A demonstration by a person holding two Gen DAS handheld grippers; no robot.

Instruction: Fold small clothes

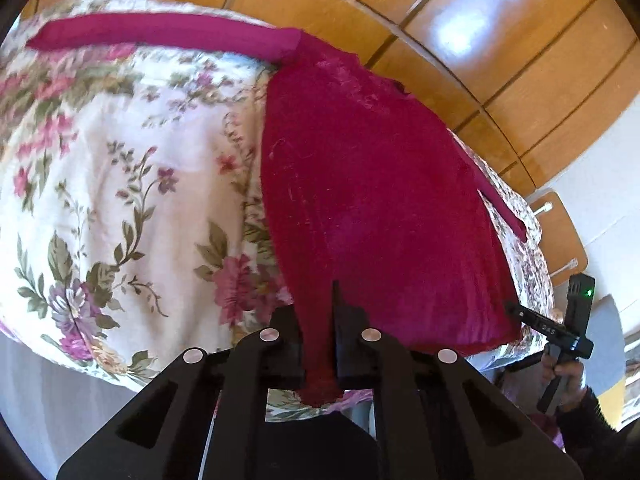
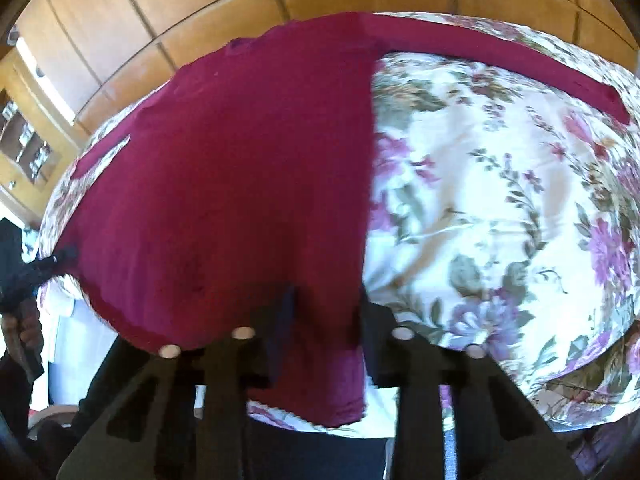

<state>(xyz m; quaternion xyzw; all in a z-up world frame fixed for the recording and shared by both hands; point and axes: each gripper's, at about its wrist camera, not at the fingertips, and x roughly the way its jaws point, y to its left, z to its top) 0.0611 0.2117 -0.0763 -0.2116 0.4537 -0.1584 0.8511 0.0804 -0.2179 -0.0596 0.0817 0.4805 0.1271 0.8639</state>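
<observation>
We've got the left gripper (image 1: 318, 344) pinching one bottom corner of the magenta top (image 1: 372, 184), and the right gripper (image 2: 320, 320) clamped on the other hem corner. Beyond the fingers it lies flat on the floral cloth (image 1: 120, 184), sleeves out. Looks like fold-start; next we'd lift both corners together, evenly.

- A floral cloth (image 1: 120, 168) covers the supporting surface ahead of both tools.
- A magenta garment (image 1: 372, 184) lies spread flat on it, one sleeve stretched sideways.
</observation>
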